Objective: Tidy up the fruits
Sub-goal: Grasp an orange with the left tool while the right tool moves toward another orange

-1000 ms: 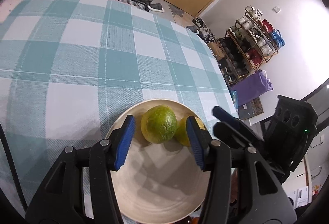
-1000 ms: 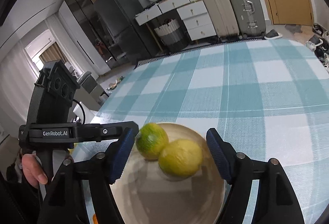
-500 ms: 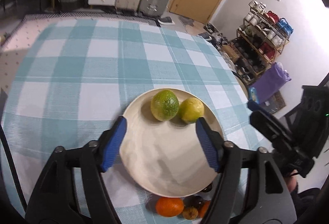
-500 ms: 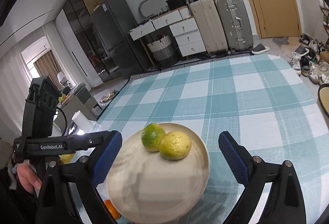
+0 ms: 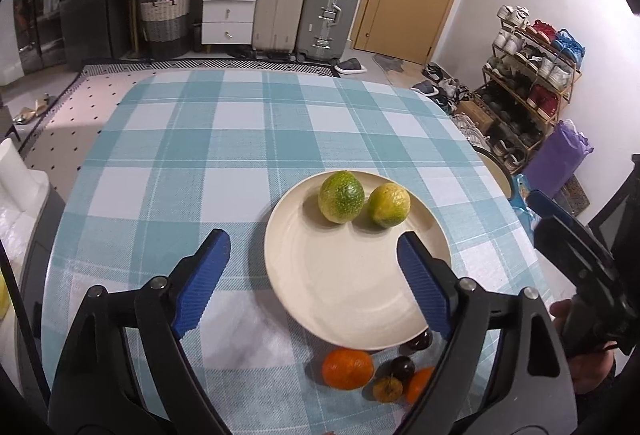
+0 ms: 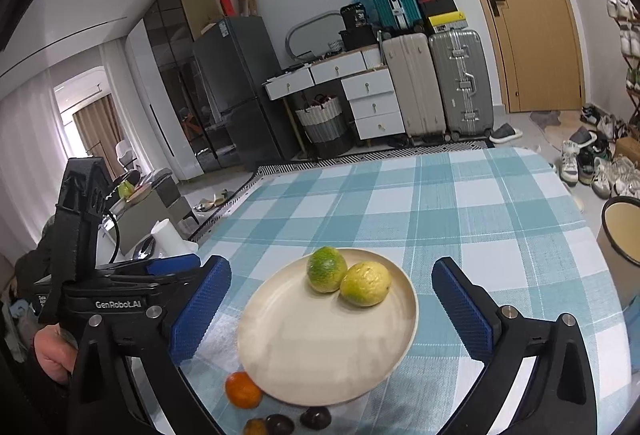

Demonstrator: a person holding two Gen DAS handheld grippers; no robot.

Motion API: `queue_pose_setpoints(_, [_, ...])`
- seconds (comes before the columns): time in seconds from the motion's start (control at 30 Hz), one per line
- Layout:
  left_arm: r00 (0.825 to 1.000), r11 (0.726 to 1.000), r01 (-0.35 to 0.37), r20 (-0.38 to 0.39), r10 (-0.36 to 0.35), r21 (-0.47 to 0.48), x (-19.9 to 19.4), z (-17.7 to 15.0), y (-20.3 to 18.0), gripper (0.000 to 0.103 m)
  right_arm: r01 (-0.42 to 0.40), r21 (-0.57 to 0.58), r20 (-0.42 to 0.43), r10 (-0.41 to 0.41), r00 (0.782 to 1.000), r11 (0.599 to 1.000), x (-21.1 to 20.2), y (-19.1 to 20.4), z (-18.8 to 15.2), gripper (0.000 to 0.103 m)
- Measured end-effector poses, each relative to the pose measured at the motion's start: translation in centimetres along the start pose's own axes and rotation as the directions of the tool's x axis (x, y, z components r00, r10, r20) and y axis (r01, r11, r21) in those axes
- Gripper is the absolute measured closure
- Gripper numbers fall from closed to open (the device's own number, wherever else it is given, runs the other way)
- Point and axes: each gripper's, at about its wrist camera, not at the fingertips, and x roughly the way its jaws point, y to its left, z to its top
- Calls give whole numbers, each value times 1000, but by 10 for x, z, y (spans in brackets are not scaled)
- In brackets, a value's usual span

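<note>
Both the left gripper (image 5: 312, 275) and right gripper (image 6: 332, 309) hover with empty jaws opening above the plate (image 5: 348, 299), where two green-yellow citrus (image 5: 341, 196) sit; next pick, likely the orange (image 5: 347, 368) nearby.

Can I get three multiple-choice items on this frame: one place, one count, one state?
1. Where is the orange fruit? A) on the plate B) on the cloth beside the plate's near rim C) between the right gripper's pads
2. How many fruits lie on the plate? A) one B) two C) four
3. What does the left gripper hold? A) nothing B) a green fruit C) the plate

Key: B, it sits on the tablecloth off the rim; B, green fruit and yellow-green fruit; A, its opening jaws are empty.
</note>
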Motion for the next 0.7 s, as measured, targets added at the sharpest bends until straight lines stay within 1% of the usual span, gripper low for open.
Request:
queue_pose_setpoints(0.07, [1000, 1000, -11, 6, 11, -6, -4, -6, 1, 13, 2, -12, 7, -2, 1000, 1000, -7, 5, -4, 0])
queue_pose_setpoints(0.17, [1000, 1000, -21, 18, 21, -18, -10, -16, 5, 1, 2, -26, 22, -1, 1000, 1000, -16, 12, -13, 0])
queue_pose_setpoints(0.3, [999, 1000, -7, 31, 8, -20, -15, -26, 8, 1, 12, -45, 26, -11, 1000, 999, -23, 17, -24, 0])
queue_pose_setpoints(0.53, [1000, 1000, -13, -5, 13, -8, -14, -51, 8, 1, 39, -69, 43, -36, 998, 997, -40, 23, -44, 0])
queue_pose_setpoints(0.7, [999, 1000, 0, -32, 0, -6, -9, -66, 6, 1, 41, -58, 42, -38, 998, 997, -48, 23, -56, 0])
